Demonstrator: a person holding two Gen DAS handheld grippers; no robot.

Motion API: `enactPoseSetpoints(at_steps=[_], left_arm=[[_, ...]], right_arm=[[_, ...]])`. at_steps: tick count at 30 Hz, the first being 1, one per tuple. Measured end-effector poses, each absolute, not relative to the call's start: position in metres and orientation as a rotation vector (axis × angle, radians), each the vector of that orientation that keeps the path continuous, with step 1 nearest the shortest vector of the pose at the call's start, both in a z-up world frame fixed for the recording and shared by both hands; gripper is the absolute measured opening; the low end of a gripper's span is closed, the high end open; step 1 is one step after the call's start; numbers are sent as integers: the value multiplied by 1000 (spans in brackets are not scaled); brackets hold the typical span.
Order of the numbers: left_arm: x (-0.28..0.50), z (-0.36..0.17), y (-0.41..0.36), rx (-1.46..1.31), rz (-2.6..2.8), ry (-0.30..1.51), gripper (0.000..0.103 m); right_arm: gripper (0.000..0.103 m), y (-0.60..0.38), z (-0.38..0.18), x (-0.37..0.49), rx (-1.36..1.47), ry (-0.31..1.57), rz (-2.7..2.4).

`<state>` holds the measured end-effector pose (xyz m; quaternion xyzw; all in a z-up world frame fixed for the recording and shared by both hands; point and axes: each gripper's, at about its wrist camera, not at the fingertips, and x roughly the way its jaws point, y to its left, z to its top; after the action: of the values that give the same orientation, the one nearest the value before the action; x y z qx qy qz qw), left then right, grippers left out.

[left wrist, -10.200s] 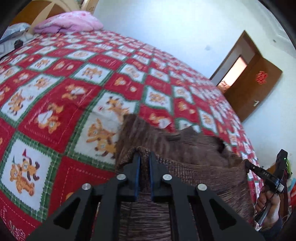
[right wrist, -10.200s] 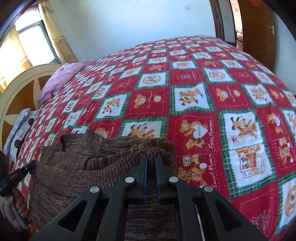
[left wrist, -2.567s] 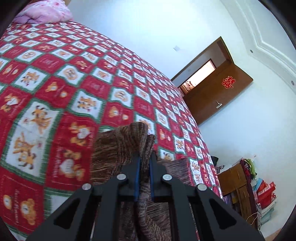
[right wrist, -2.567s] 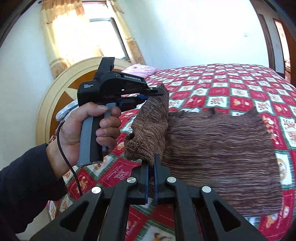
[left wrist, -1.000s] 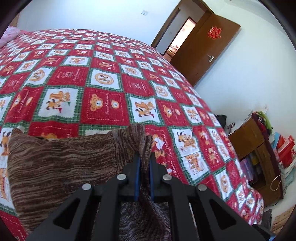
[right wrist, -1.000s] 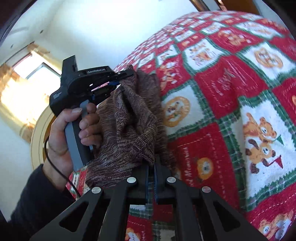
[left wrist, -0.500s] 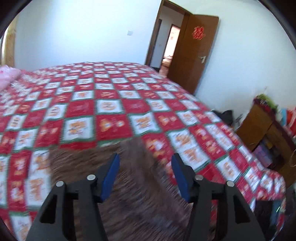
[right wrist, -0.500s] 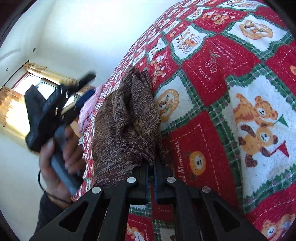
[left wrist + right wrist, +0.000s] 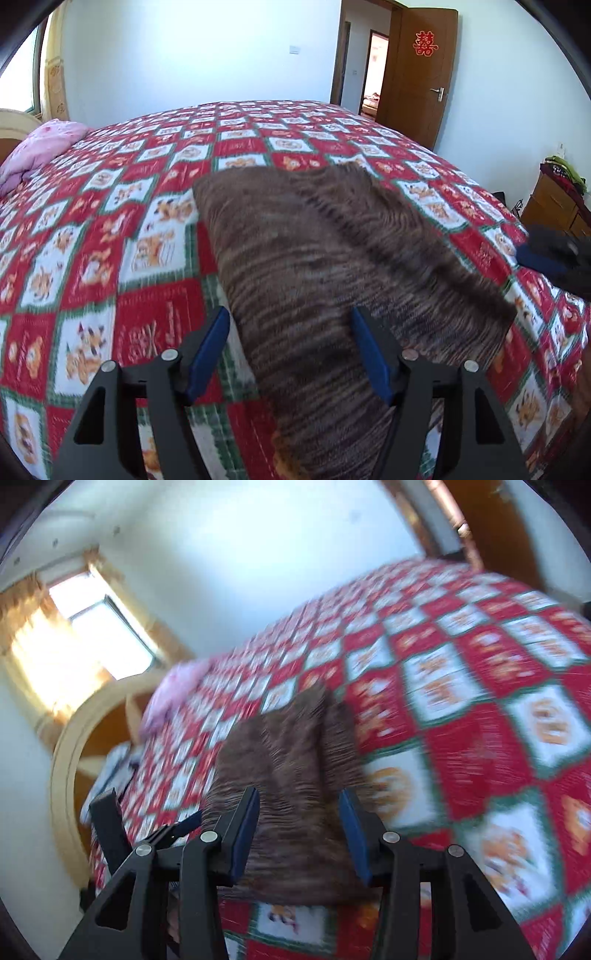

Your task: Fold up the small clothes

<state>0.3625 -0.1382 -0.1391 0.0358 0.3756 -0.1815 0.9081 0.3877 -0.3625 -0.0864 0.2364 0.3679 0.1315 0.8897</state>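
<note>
A brown striped knit garment (image 9: 317, 266) lies folded flat on the red, white and green patchwork bedspread (image 9: 110, 229). My left gripper (image 9: 291, 332) hovers above its near end, jaws opening, blue pads apart and touching nothing. In the right wrist view, which is blurred by motion, the same garment (image 9: 295, 771) lies on the bed. My right gripper (image 9: 299, 812) is above it with jaws opening and pads clear of the cloth. The right gripper shows as a dark blur (image 9: 561, 258) at the right edge of the left wrist view. The left gripper's tip (image 9: 173, 830) appears at lower left in the right wrist view.
A pink pillow (image 9: 40, 147) lies at the head of the bed by a cream headboard (image 9: 74, 746). A brown door (image 9: 421, 70) stands open at the far wall. A wooden cabinet (image 9: 554, 206) stands to the right of the bed. A bright window (image 9: 85, 635) is behind the headboard.
Both grippers have let go of the garment, the left first and the right just now. The garment's raised fold has dropped flat on the bed, and both hands have pulled back.
</note>
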Motion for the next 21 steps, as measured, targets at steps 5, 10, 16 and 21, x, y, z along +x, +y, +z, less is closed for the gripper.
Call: enactPoseSetpoints(at_steps=[5,10,16,21], left_arm=[[359,-147,-128,7,-383,779,84],[358,-151,-123,-41,-427,788,91],[359,-157,-127,-36,-435,805,94],[356,-157,-129,-17,-418,792,95]], right_arm=[[18,-351,-119,442,496,876,253],[10,-366,-130,439,440,873,108],[33,-358,-112,446,357,806,51],[33,-325,-85,475,367,752,305]])
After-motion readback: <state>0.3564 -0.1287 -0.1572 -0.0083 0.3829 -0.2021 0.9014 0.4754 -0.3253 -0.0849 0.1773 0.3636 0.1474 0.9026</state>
